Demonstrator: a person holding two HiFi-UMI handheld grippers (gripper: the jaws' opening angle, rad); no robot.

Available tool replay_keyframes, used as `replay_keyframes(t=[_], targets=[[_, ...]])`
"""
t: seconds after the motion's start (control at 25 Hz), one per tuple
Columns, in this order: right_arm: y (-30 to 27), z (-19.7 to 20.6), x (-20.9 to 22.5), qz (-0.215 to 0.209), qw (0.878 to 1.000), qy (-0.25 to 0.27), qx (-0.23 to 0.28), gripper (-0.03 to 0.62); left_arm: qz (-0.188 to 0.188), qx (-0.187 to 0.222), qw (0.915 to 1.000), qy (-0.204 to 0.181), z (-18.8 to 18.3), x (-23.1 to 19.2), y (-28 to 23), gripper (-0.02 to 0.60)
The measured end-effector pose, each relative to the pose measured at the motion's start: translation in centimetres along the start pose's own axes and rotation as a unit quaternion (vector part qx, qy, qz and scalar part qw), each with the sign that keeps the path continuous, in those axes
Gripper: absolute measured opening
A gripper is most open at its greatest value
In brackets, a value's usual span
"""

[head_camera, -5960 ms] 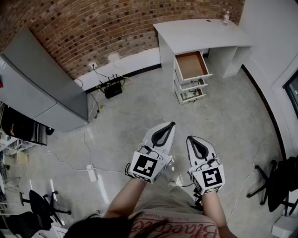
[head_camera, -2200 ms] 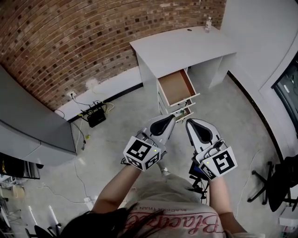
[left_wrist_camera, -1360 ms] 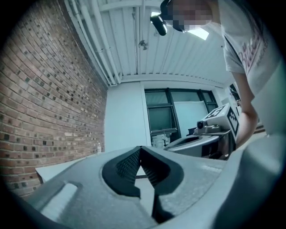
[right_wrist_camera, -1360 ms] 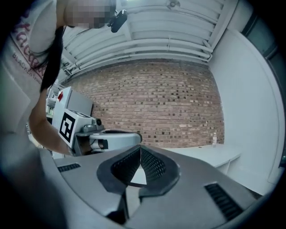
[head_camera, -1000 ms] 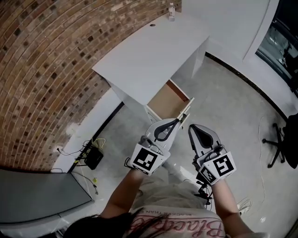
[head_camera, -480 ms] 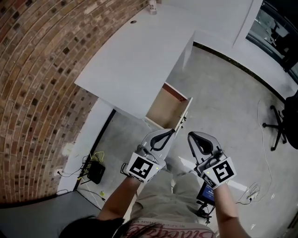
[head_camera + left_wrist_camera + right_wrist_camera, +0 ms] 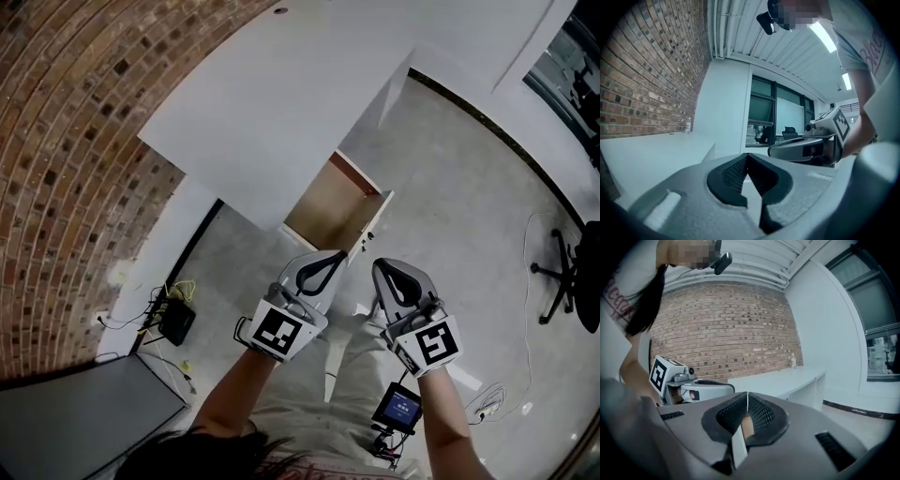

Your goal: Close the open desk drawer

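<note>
Head view, nearest first. A small device with a blue screen (image 7: 397,408) hangs at the person's waist, well short of the drawer (image 7: 330,208).

Left tool (image 7: 343,252): tip just short of the drawer's front panel, at its left part; touching or apart, cannot tell. In the left gripper view its jaws (image 7: 747,155) meet at the tips, with nothing between them.

Right tool (image 7: 376,264): beside the left one, tip just below the drawer's front right corner and apart from it. In the right gripper view its jaws (image 7: 747,394) are pressed together and empty.

The drawer stands pulled out from under the worktop (image 7: 281,94), its brown inside bare and its white front panel nearest the tools.

On the floor left of the drawer, a black box with cables (image 7: 175,320) lies by the wall's foot. A dark chair (image 7: 574,281) is well off to the drawer's right.

Beyond the drawer is the white worktop, and left of that the brick wall (image 7: 66,141).
</note>
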State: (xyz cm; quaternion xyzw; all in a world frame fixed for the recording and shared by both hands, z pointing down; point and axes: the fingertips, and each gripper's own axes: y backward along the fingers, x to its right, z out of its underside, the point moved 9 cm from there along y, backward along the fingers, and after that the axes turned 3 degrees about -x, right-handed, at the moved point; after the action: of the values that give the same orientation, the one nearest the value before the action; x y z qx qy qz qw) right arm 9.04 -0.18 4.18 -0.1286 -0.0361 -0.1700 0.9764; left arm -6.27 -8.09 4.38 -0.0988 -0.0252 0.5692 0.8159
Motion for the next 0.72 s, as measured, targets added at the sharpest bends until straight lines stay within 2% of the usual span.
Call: replay_keyframes(t=[0.12,0.32,0.4,0.48,0.72], targets=[[-0.8,1.2,2.0,0.0,1.0,-0.004,-0.003,0.014,-0.014,-0.003,0.9997,0.017,1.2,0.2,-1.4,0.005],[-1.9,4.7,4.6,-0.001,1.0,0.0,-0.008,0.018,-0.023,-0.015,0.9995,0.014,3.6,0.4,-3.9,0.005],[-2.5,6.3,5.4,-0.011,1.0,-0.005,-0.01,0.081,-0.025,-0.015,0.9995,0.013,4.6,0.4,-4.8,0.005],[-3.1,7.9,6.2,-0.02,1.0,-0.004,-0.01,0.116,-0.028,-0.016,0.9994,0.013,5.6,0.3,-5.7,0.005],[-5.0,12.2,8.0,-0.045,0.999,0.018,-0.023,0.141,-0.041,-0.021,0.9989,0.012,9.0,-0.3,-7.7,0.005]])
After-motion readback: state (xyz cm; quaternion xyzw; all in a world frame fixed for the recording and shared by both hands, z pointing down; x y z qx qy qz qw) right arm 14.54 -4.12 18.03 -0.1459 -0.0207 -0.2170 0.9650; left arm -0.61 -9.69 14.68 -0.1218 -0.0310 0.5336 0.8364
